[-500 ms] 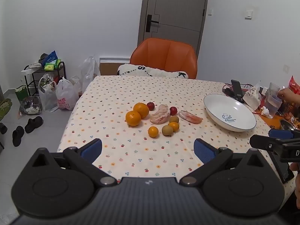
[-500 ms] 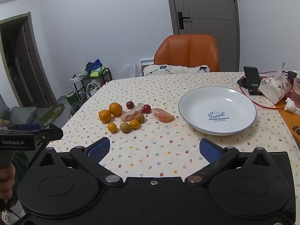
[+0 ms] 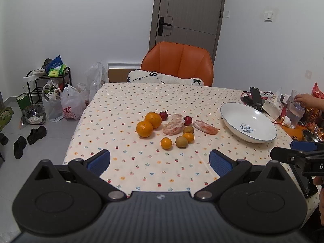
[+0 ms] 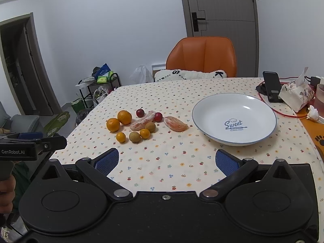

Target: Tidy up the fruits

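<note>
Fruits point(image 3: 168, 128) clustered on tablecloth, ahead of both grippers.
Left gripper point(image 3: 160, 163) and right gripper point(image 4: 167, 160) spread wide, holding nothing; plate point(image 4: 261, 137) beyond right fingers.

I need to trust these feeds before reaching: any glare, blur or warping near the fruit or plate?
Left wrist view: fruit cluster sharp, evenly lit, door frame bowed by fisheye. Right wrist view: small glare spot on white plate, fruit sharp, dark corners.

right gripper point(image 3: 299, 151) cropped (right edge), hand point(image 3: 321, 200) half-hidden
</note>
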`<state>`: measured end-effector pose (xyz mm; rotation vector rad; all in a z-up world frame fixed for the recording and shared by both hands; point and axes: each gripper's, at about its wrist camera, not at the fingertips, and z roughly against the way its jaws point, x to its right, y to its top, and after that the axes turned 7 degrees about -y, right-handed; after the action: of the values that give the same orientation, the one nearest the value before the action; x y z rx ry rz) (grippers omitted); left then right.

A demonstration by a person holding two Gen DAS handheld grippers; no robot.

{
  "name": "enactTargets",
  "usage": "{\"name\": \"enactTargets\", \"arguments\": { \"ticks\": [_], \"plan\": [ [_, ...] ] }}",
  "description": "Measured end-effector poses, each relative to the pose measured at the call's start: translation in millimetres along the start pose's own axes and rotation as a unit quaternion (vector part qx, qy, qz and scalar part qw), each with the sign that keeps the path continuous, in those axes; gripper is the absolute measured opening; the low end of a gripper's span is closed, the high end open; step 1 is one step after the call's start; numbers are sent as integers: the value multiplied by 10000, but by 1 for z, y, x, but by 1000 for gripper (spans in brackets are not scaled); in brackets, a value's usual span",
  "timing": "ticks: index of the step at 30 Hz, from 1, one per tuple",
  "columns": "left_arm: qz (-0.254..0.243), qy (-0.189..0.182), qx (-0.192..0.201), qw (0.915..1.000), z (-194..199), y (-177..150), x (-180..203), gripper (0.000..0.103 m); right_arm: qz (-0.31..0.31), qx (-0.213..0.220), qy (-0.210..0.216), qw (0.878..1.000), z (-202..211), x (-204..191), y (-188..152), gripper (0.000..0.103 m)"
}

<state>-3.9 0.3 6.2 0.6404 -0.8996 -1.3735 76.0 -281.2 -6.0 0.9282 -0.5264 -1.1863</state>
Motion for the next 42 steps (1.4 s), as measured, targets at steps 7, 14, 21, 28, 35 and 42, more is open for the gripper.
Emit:
{"name": "enactTargets", "arguments": {
  "ticks": [7, 14, 21, 28, 35, 42],
  "plan": [
    [3, 1, -5, 10000, 0, 0, 0, 103, 10, -7, 1, 10000, 0, 0, 0, 103],
    [-4, 1, 5, 10000, 0, 0, -1, 103, 7, -10, -6, 10000, -1, 0, -2, 103],
    [-2, -2, 11, 10000, 2, 0, -2, 103, 24, -13, -10, 10000, -1, 0, -2, 103],
    [-4, 0, 13, 10000, 1, 0, -2, 103, 34, -19, -7, 10000, -1, -1, -2, 103],
    [-6, -2, 14, 10000, 2, 0, -2, 103, 34, -19, -8, 10000, -1, -1, -2, 103],
    [-9, 3, 15, 10000, 1, 0, -2, 103, 35, -23, -9, 10000, -1, -1, -2, 103]
  ]
}}
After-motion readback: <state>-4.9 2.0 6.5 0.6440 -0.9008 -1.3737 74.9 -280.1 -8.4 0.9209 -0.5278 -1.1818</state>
